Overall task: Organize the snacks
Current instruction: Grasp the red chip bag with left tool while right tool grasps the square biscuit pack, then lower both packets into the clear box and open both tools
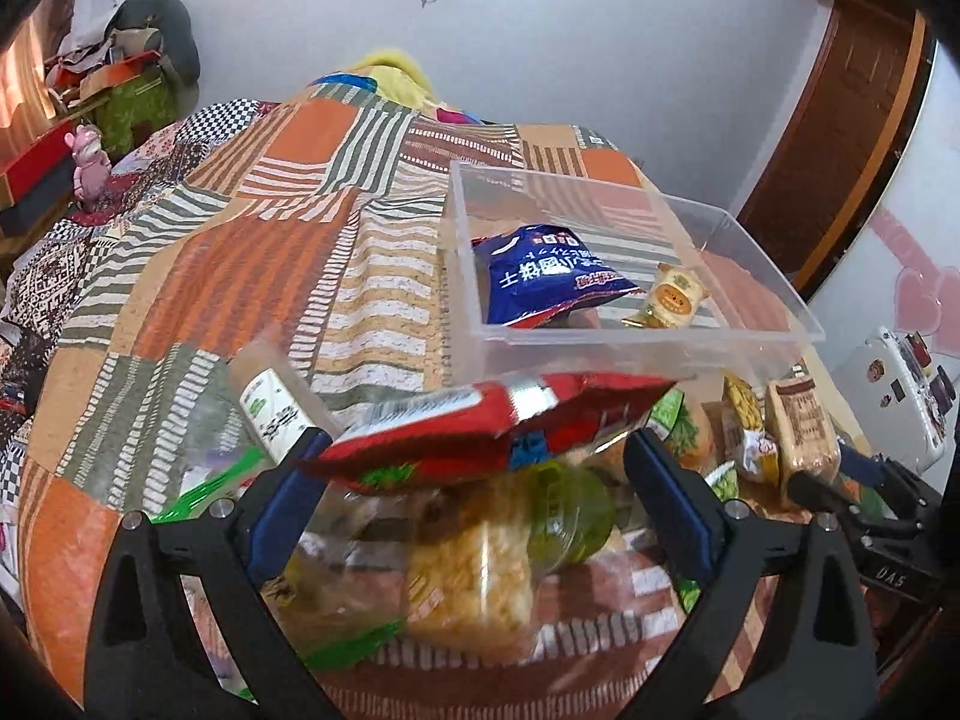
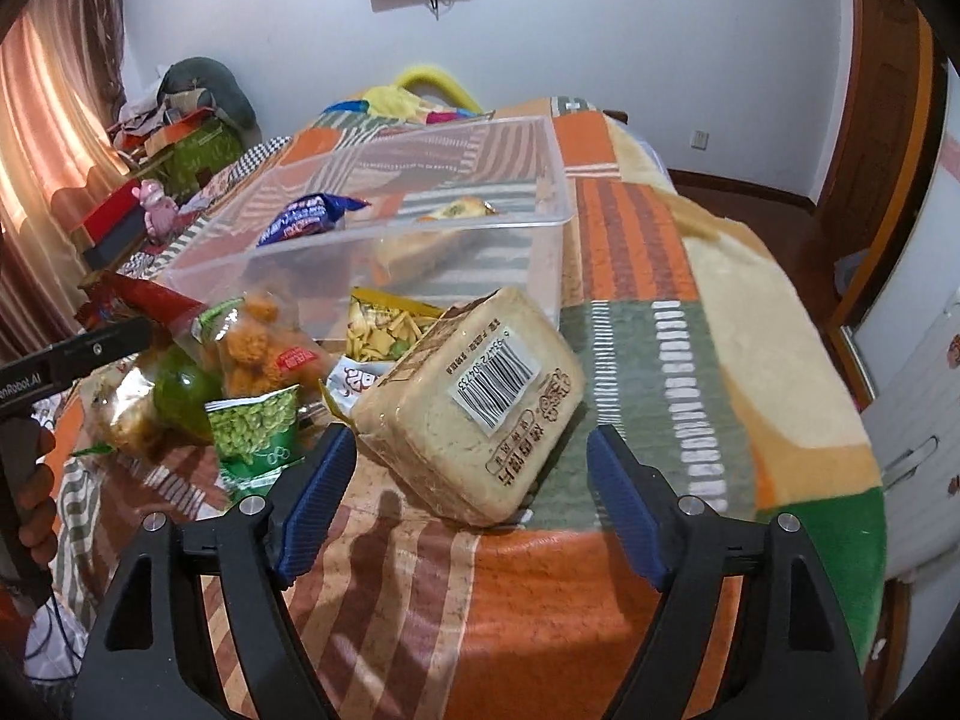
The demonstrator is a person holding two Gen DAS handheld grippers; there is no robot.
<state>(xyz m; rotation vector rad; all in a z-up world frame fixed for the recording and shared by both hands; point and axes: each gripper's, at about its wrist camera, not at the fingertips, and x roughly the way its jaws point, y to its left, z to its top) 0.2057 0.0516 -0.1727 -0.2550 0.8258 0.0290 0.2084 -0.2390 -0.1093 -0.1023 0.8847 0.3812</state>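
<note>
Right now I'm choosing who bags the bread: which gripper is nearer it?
Right. The right gripper is open with the bread just ahead between its fingers; the left gripper is off to the bread's left, at a red bag.

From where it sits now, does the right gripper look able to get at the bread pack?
Probably yes. The right gripper is open, and the bread pack lies tilted just ahead between its fingers, with nothing in between. The pea bag sits off to the side.
</note>
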